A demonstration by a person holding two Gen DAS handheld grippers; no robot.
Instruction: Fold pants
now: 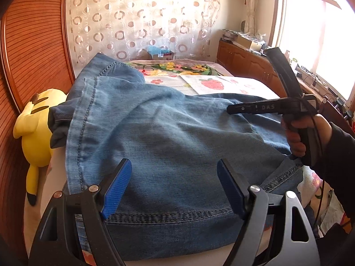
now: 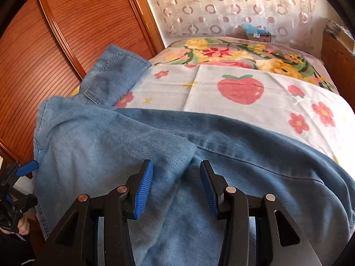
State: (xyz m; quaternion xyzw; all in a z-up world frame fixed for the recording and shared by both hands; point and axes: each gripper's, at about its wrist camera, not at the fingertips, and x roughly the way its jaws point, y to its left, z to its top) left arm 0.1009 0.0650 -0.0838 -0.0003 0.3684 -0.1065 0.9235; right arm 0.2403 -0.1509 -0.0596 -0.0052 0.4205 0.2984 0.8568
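Blue denim pants (image 1: 159, 133) lie folded across the near end of the bed, one leg end laid over the rest, hems at the left. They fill the lower half of the right wrist view (image 2: 155, 146). My left gripper (image 1: 174, 173) is open just above the denim near its front hem, holding nothing. My right gripper (image 2: 176, 177) is open over the pants, jaws apart and empty. In the left wrist view the right gripper's black body (image 1: 266, 107) hangs above the pants on the right, its fingertips not shown there. One blue fingertip of the left gripper (image 2: 27, 168) shows at the pants' left edge.
The bed carries a white strawberry-print blanket (image 2: 239, 88) and a floral blanket (image 2: 233, 51) further back. A yellow plush toy (image 1: 37, 133) lies at the bed's left edge by the wooden sliding doors (image 1: 33, 44). A wooden cabinet (image 1: 244, 59) with clutter stands under the window at right.
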